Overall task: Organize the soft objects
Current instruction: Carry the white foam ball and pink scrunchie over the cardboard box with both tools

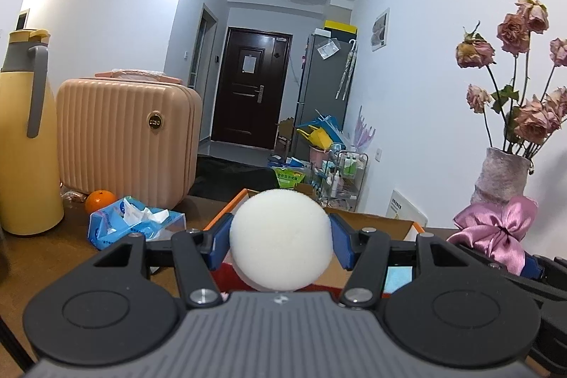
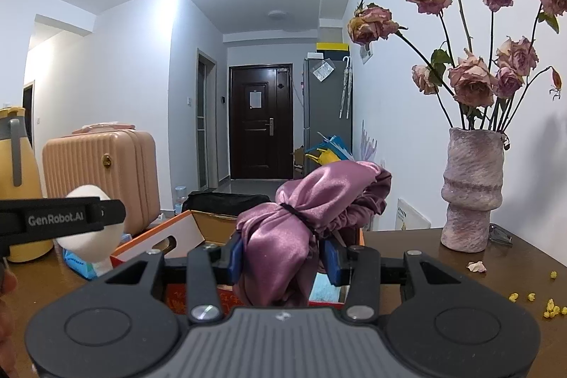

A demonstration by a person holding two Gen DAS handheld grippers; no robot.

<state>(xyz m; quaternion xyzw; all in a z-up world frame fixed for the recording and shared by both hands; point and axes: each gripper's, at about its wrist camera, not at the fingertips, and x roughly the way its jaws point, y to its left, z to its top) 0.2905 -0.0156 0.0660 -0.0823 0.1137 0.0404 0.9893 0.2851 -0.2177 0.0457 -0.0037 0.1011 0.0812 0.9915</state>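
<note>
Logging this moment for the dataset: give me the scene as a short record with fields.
left gripper: shut on white sponge ball
right gripper: shut on purple satin scrunchie
below both: open cardboard box with orange rim
surface: brown table
table left: yellow thermos, pink case, orange, blue tissue pack
table right: vase of dried roses, fallen petals

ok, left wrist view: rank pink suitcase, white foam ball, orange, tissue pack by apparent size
1. pink suitcase
2. white foam ball, held close to the lens in the left claw, so it looks bigger than it really is
3. tissue pack
4. orange, partly hidden
</note>
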